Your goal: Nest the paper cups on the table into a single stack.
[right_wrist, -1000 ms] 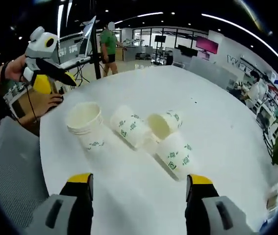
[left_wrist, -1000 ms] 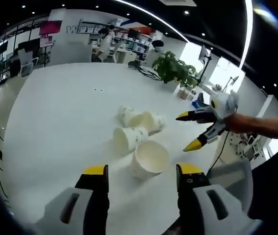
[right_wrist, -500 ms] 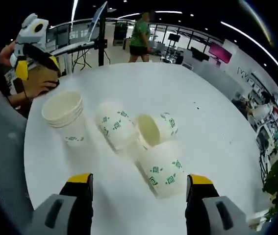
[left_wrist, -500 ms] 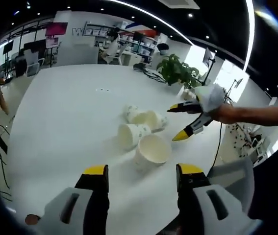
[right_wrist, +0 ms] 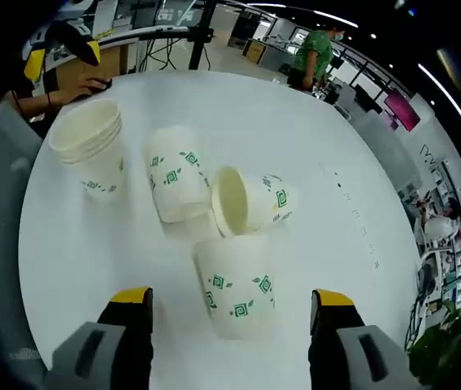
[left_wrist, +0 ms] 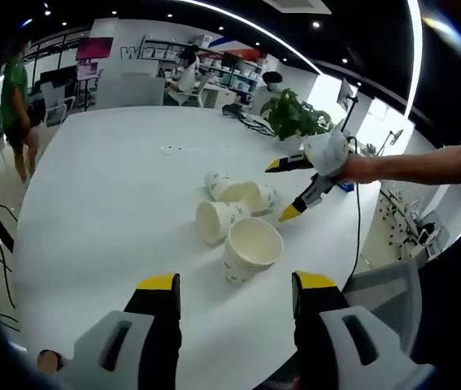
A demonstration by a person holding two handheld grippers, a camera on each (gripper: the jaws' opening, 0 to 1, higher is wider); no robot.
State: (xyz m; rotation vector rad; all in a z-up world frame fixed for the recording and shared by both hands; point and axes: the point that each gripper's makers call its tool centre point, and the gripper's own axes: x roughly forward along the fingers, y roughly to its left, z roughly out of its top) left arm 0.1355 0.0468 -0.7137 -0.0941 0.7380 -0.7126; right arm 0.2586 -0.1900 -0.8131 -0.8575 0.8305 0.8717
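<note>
Three loose paper cups lie tipped on a round white worktop [right_wrist: 360, 244] beside an upright stack of nested cups [right_wrist: 90, 150], the start of the single stack the task calls for. In the right gripper view, the nearest fallen cup [right_wrist: 237, 286] rests directly ahead of and between the spread jaws of the right gripper [right_wrist: 230, 302], its base toward them. A second cup [right_wrist: 250, 201] lies just beyond, touching it, open mouth turned sideways. A third cup [right_wrist: 176, 183] lies beside that one, off toward the left jaw, with the stack farther out past the left jaw.

In the left gripper view, the left gripper [left_wrist: 228, 286] also stands released and empty, the stack straight ahead between its jaws and the fallen cups just behind it. There the right gripper hangs above the cups, off past the right jaw, held on an outstretched arm.

The risk from here looks plain: thin paper walls may crumple under a hard squeeze, and a cup lying on its side could roll or skid away if one jaw touches first. Because the three cups lie against each other, a nudge to the nearest could well scatter its neighbours. A careless pass near the stack might topple it.
</note>
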